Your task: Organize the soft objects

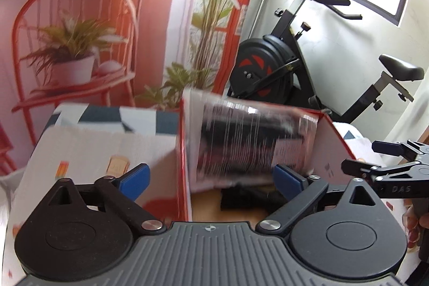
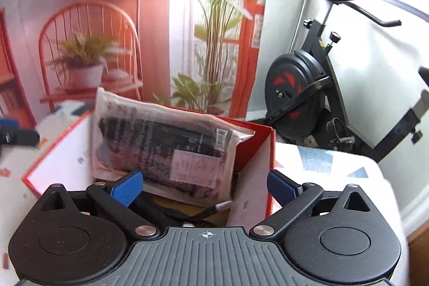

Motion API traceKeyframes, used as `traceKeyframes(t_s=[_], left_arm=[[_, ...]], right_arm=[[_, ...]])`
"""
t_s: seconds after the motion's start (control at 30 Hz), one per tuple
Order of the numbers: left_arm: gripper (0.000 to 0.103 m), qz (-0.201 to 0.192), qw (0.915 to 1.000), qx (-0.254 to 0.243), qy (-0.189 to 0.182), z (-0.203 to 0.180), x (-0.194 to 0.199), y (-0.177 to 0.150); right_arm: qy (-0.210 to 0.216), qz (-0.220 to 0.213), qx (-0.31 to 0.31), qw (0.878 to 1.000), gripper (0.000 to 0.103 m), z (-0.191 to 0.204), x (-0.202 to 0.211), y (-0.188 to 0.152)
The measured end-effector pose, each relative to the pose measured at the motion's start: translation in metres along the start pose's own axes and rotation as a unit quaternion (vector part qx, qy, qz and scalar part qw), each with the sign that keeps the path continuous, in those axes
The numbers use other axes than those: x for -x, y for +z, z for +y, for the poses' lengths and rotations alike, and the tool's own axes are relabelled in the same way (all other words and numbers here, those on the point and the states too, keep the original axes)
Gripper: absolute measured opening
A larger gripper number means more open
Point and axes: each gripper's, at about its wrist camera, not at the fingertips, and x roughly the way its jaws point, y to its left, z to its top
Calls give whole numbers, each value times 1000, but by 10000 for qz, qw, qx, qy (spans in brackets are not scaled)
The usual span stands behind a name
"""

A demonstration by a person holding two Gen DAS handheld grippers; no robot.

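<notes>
Left gripper (image 1: 211, 178): jaws standing wide apart, grasping nothing; blue pads (image 1: 134, 177) straddling the box's left wall.
Right gripper (image 2: 205, 185): jaws spread wide, empty; pads clear of the packet just beyond them. Also showing at the right edge of the left view (image 1: 380, 168).
Packet (image 2: 163, 149): clear plastic bag of dark soft goods with a pale label, standing tilted inside the box, its top leaning over the far rim. Blurred in the left view (image 1: 249, 144), so its exact lean is hard to read there.
Box (image 2: 257, 152): red outside, white inside, open-topped, sitting on the table; brown floor showing at the near end.
Dark items (image 2: 174, 213): lying on the box floor beneath the packet, possibly straps or cords.
Table (image 1: 88, 152): covered in a patterned cloth, bearing the box.
Bike (image 2: 308, 95): black exercise machine standing far right, beyond the table.
Backdrop (image 1: 80, 44): printed red chair and plants hanging far left.
</notes>
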Motion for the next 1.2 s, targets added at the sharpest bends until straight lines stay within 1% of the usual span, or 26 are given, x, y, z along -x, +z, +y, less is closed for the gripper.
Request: traceKeyframes(t_s=[0.07,0.13,0.27,0.4,0.53,0.63,0.87,1.0,1.2], left_arm=[[101,98,9999,78,79,1,3,-10],[101,178,9997,93,133,2,6,-22],[101,238,9994,116,201,6,14,-39],[101,264,9992,140,261,7,23,-50],[101,228,9993,196,232,5,31,-58],[101,221,9994,216,183,2,36,-65],[101,229,9997,107,61,-7,41,-80],[101,264,9996,75,20,-10,42,-91],[101,374,9992,121,20,-8,39,-105]], right_arm=[[-34,-50,-22,10000,99,6,6,-8],[-61,-148,-30,9999,102,11,13,-16],[28,-286,-121,9995,103,20,26,-31],[78,-562,-155,9983,103,28,46,-46],[97,-690,-206,9974,103,33,63,-62],[58,-736,-30,9973,103,39,72,-73],[39,-673,-62,9977,103,44,77,-90],[8,-546,-49,9985,103,47,76,-103],[9,-359,-299,9989,103,45,71,-119]])
